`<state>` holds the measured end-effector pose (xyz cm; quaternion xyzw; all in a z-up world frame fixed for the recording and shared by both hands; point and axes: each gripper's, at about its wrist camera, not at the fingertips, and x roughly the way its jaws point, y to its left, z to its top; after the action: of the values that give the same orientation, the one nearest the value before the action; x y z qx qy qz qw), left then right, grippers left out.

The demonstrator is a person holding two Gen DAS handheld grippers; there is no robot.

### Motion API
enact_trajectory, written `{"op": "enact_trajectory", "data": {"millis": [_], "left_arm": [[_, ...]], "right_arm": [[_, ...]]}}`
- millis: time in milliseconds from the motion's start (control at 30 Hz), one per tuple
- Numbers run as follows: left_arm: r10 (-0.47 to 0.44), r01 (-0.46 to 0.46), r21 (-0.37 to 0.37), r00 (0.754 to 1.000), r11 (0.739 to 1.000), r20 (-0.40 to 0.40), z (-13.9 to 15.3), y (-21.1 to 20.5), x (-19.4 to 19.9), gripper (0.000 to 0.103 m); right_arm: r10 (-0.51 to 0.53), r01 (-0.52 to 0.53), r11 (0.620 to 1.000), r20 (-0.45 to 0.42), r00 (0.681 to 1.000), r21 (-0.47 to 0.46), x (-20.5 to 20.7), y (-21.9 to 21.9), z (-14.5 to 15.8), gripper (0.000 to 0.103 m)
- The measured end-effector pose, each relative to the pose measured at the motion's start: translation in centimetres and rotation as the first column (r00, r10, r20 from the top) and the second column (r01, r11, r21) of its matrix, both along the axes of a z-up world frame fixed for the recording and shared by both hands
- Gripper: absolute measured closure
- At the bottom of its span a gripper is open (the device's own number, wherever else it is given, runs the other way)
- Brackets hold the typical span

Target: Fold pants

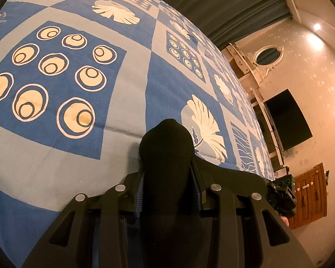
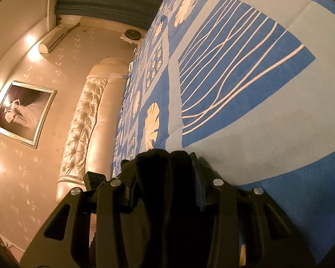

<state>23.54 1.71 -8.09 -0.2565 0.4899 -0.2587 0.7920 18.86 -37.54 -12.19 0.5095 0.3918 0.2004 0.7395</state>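
Left wrist view: the left gripper is pinching a bunch of black pants between its fingers, near and above the blue patterned bedspread. A dark television hangs on the far right wall.

Right wrist view: the right gripper is likewise clamped on black pants fabric, over the bedspread. A tufted headboard and a framed picture stand at left.
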Motion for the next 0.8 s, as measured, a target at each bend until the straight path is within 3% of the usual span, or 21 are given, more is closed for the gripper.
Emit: {"op": "enact_trajectory", "data": {"millis": [300,500,633,800], "left_arm": [[-0.010,0.010,-0.053,1.000,0.999,0.002,-0.4,0.3,0.2,0.057],[-0.067,0.069,-0.071,0.997,0.995,0.024,-0.1,-0.5,0.5,0.033],[-0.082,0.083,-0.040,0.996,0.996,0.029,0.2,-1.0,0.5,0.031],[-0.032,0.032,-0.034,0.999,0.999,0.007,0.4,-0.2,-0.6,0.031]], "right_arm": [[-0.007,0.007,0.999,0.000,1.000,0.036,0.1,-0.5,-0.3,0.059],[-0.010,0.010,0.998,-0.002,1.000,0.055,0.0,-0.7,-0.2,0.054],[-0.020,0.020,0.998,-0.009,1.000,0.061,-0.2,-1.1,0.0,0.053],[-0.052,0.053,0.998,-0.011,0.999,0.044,-1.5,-2.1,0.6,0.046]]}}
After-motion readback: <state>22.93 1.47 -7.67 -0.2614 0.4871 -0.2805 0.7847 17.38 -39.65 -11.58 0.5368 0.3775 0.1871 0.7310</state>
